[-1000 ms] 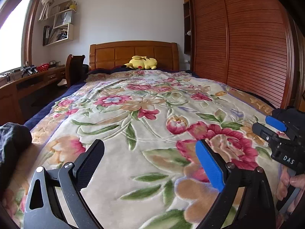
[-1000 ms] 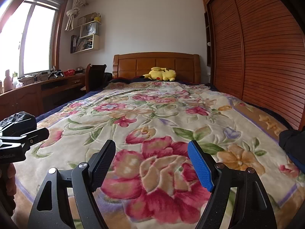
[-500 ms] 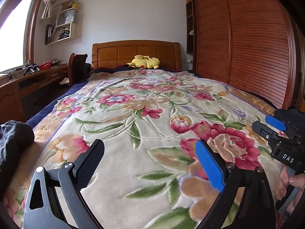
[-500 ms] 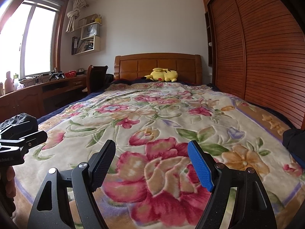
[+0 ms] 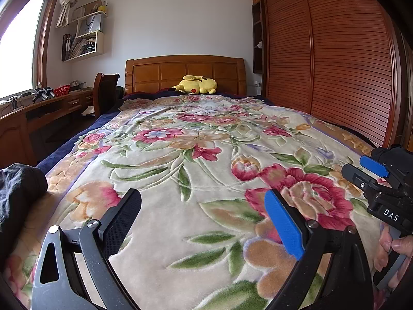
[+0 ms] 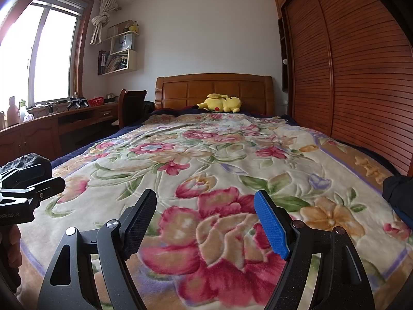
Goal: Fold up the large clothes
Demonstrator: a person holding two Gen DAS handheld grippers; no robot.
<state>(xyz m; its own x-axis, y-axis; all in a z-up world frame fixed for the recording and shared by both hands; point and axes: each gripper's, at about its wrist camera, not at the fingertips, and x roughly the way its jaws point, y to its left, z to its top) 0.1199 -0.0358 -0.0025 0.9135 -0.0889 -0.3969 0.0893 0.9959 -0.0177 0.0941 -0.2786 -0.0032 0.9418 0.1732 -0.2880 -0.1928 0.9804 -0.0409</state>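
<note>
A dark garment (image 5: 18, 188) lies bunched at the left near edge of the bed; it shows in the right wrist view (image 6: 31, 160) too. Another dark garment (image 6: 398, 193) lies at the right near edge, also in the left wrist view (image 5: 395, 155). My left gripper (image 5: 202, 222) is open and empty above the floral blanket (image 5: 196, 160), right of the left garment. My right gripper (image 6: 205, 219) is open and empty above the blanket (image 6: 219, 155), left of the right garment. Each gripper shows at the edge of the other's view.
A yellow plush toy (image 5: 197, 84) lies by the wooden headboard (image 5: 185, 69). A slatted wardrobe (image 5: 335, 59) runs along the right of the bed. A desk (image 6: 51, 126) and a chair (image 6: 131, 106) stand at the left under a window.
Both cameras have tilted up a little, so more wall and ceiling show. Both grippers stay open and empty over the blanket.
</note>
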